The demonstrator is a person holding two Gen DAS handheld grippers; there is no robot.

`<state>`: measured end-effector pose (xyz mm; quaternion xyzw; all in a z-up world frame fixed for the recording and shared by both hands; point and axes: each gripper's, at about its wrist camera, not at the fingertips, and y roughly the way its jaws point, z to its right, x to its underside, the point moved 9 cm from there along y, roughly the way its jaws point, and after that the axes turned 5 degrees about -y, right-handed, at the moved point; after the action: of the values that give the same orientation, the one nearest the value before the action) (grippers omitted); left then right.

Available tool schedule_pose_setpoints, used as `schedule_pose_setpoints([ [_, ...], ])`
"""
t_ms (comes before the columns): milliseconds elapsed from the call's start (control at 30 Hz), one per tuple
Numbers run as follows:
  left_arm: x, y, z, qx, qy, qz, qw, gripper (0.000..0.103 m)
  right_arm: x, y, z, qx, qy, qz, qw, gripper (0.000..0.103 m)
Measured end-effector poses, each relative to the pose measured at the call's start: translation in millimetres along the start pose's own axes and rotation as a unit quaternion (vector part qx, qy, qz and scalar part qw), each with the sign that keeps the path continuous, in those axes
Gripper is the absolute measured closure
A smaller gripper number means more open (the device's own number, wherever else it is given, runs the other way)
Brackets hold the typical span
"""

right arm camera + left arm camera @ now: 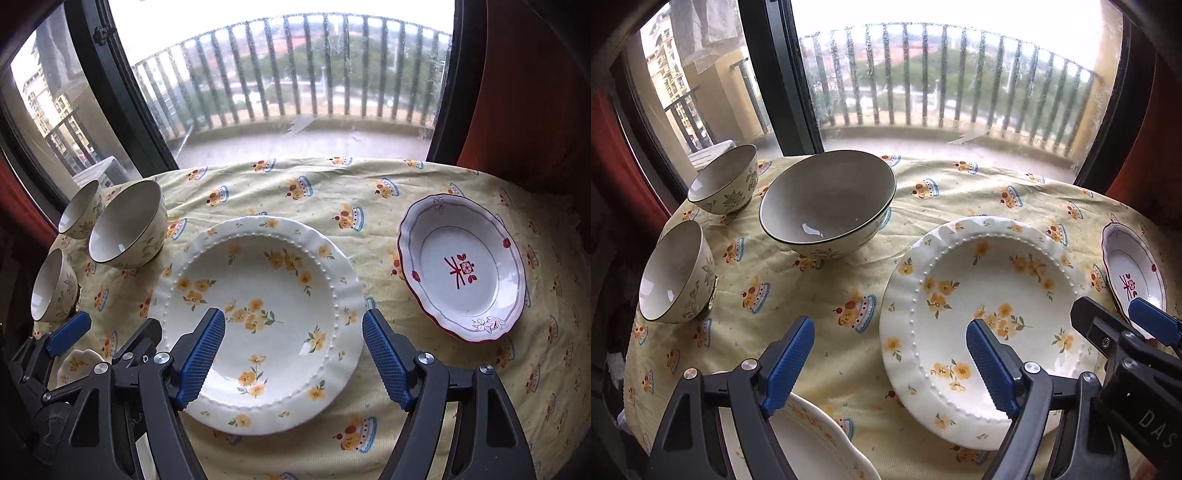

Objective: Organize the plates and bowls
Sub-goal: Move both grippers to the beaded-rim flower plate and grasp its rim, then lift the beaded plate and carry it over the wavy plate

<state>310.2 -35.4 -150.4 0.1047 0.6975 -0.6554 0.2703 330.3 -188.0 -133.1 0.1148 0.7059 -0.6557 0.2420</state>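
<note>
A round table draped in a pale yellow tablecloth (280, 177) printed with little cakes fills both views, set before a rain-spotted window (295, 74) with a balcony railing beyond. At the centre of the right wrist view lies the yellow-flowered plate (258, 317), a round, deep-welled glossy ceramic dish resting flat and face up, its rim fluted and edged with a ring of raised beads; being circular, it has no long axis. The right gripper (293, 354) hangs over its near right edge with its ribbed blue pads spread wide apart and nothing between them, touching nothing. To the right of the frame, well apart, sits the red-trimmed plate (463, 271), scalloped and face up, with a red motif in its well. At the left stand three bowls, mouths up: the large bowl (827, 210), smooth grey inside with a dark rim and leaf pattern outside, and two small bowls (724, 186) (677, 273) of matching ware. In the left wrist view the left gripper (890, 365) is likewise released, its jaws wide and empty above the cloth, beside a scalloped white plate (812, 446) at the bottom edge.
</note>
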Motion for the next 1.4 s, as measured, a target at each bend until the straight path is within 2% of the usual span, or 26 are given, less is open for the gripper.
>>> schedule_pose_setpoints([
  [167, -4, 31, 4, -0.007, -0.015, -0.017, 0.9997, 0.021, -9, 32, 12, -0.002, 0.006, -0.015, 1.0, 0.033],
  [300, -4, 46, 9, -0.002, -0.013, -0.025, 0.9996, 0.021, -4, 56, 20, 0.003, 0.0, -0.036, 0.999, 0.038],
  [433, -1, 55, 18, 0.002, 0.002, -0.035, 0.9994, 0.022, -8, 60, 22, 0.022, -0.024, -0.021, 0.999, 0.039],
  [667, 3, 61, 29, 0.005, 0.01, -0.045, 0.9989, 0.027, 2, 78, 32, 0.01, 0.002, -0.056, 0.998, 0.039],
  [800, 5, 59, 30, 0.002, 0.016, -0.038, 0.9992, 0.027, 8, 78, 32, 0.002, 0.01, -0.065, 0.998, 0.043],
  [867, 6, 57, 30, 0.002, 0.023, -0.038, 0.999, 0.028, 9, 75, 31, 0.013, 0.003, -0.063, 0.998, 0.044],
  [1100, 27, 47, 40, 0.017, 0.036, -0.064, 0.9972, 0.029, 25, 63, 39, 0.033, 0.016, -0.078, 0.996, 0.044],
  [1400, 64, 23, 46, 0.031, 0.057, -0.096, 0.9933, 0.03, 68, 37, 51, 0.052, 0.018, -0.103, 0.993, 0.044],
])
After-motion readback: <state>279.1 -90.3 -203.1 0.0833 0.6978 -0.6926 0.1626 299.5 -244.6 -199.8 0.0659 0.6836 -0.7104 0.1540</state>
